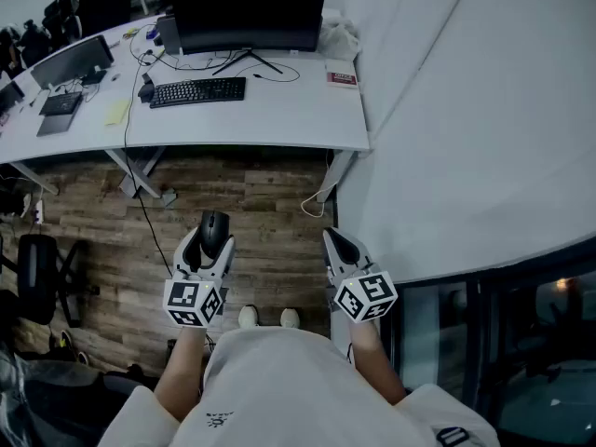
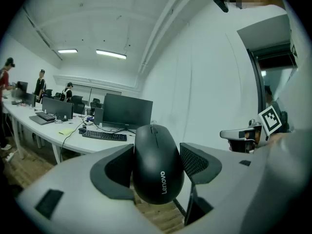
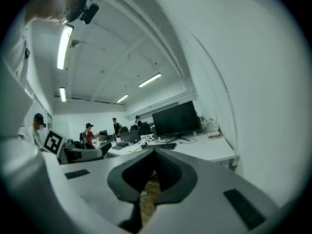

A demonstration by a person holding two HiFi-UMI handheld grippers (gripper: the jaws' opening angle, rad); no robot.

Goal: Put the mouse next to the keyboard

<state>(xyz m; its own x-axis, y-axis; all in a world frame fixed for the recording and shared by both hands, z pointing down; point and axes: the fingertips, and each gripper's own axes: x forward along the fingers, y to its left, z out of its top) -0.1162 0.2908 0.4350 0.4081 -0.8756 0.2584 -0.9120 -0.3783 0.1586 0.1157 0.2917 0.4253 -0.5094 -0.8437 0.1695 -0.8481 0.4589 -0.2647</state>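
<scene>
Black, rounded mouse with white lettering, clamped in left tool.

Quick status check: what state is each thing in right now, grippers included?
left gripper: shut on the mouse, held over the floor, short of the desk.
right gripper: shut, nothing in it.
mouse: clamped between the left gripper's pads, in the air.
keyboard: flat on the desk, in front of the monitor.
monitor: upright, screen dark.

- My left fingers cover the sides of the mouse; its underside is out of sight.
- The surface runs off the head view's left edge.
- The keys on the keyboard are too small to read.
</scene>
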